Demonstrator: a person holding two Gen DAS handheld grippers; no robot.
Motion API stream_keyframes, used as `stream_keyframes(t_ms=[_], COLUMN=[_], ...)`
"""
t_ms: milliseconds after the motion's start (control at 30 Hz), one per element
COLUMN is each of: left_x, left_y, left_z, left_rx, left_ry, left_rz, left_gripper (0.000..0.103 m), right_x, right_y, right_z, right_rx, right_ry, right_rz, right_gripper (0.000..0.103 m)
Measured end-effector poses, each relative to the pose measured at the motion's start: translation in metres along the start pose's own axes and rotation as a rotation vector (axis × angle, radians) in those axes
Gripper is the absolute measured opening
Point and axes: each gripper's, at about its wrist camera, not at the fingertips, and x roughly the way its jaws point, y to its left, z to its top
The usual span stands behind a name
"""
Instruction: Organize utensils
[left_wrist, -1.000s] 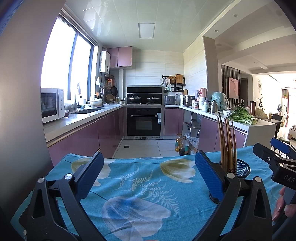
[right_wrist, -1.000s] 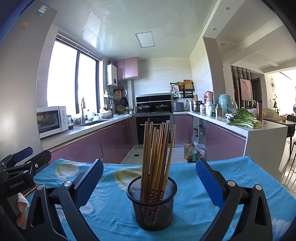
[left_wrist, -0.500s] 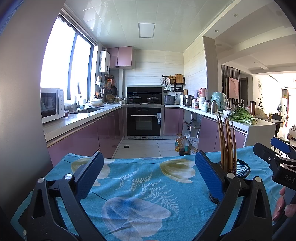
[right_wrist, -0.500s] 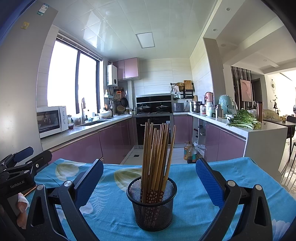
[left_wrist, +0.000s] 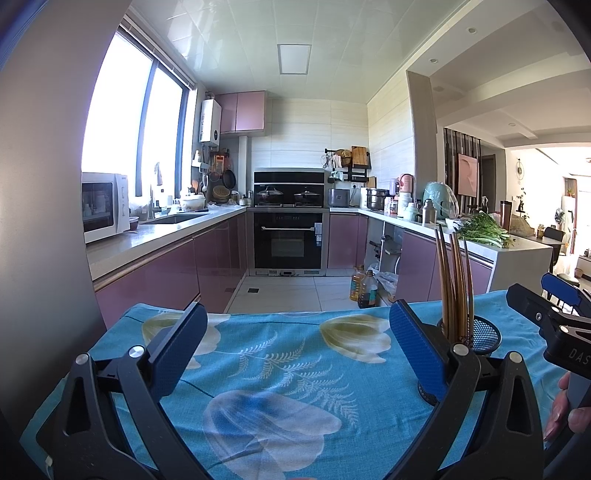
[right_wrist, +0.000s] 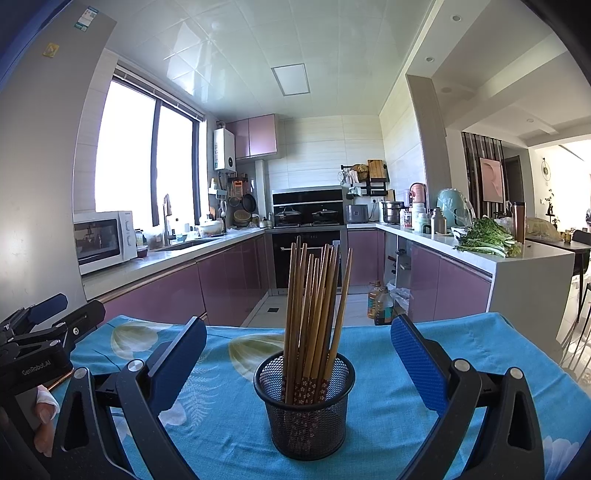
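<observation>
A black mesh cup (right_wrist: 304, 402) stands on the blue flowered tablecloth (right_wrist: 388, 417), holding several wooden chopsticks (right_wrist: 314, 306) upright. My right gripper (right_wrist: 297, 354) is open, its blue pads on either side of the cup and a little nearer to me. In the left wrist view the same cup (left_wrist: 484, 334) and chopsticks (left_wrist: 454, 280) show behind the right finger. My left gripper (left_wrist: 295, 347) is open over bare cloth with nothing between its pads. Each gripper appears at the edge of the other's view, held by a hand.
The table's far edge (left_wrist: 288, 314) drops to a tiled kitchen floor. Oil bottles (left_wrist: 364, 288) stand on the floor beyond it. Purple cabinets, an oven (left_wrist: 288, 243) and counters lie further back. A grey fridge wall (left_wrist: 40, 221) rises at the left.
</observation>
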Motion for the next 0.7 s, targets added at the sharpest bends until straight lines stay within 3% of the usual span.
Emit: stream_keyframes(t_ms=[700], left_x=[0.0013], left_y=[-0.0018], left_z=[-0.0023], left_rx=[-0.001], left_ry=[0.006], left_rz=[0.006], left_gripper=[0.097], right_x=[-0.0002], right_y=[-0.0001], right_z=[0.0010], right_rx=[0.002], right_ry=[-0.001], right_rz=[0.002], right_gripper=[0.097])
